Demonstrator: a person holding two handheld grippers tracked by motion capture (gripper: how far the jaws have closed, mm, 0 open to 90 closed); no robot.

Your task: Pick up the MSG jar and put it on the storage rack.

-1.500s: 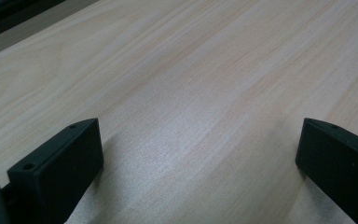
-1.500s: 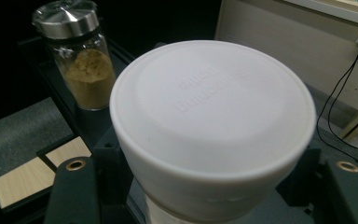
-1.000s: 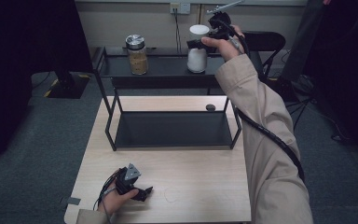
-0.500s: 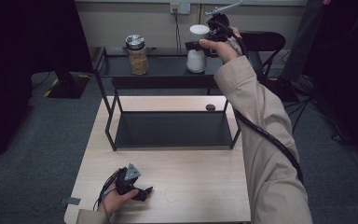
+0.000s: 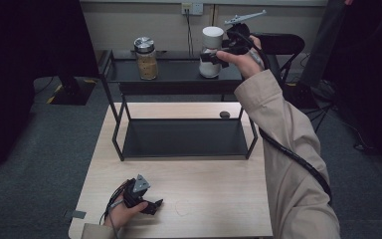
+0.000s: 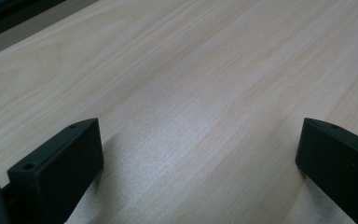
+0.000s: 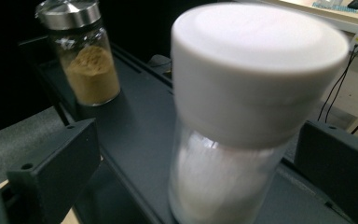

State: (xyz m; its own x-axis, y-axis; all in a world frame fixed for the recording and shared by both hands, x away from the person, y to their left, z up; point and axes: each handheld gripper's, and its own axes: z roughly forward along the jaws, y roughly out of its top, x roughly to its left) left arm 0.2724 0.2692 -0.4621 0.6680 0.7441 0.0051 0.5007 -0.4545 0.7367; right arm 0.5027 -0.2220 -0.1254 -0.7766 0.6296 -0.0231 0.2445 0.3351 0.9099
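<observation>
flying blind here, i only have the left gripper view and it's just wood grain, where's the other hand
Observer: The right tongs are up at the white-capped jar on the black shelf's top tier.
Operator: holding it?
Observer: No. In the right gripper view the jaws stand open on either side of the jar, apart from it.
Operator: anything else up there
Observer: A glass jar of brown powder with a metal lid, farther along the tier.
</observation>
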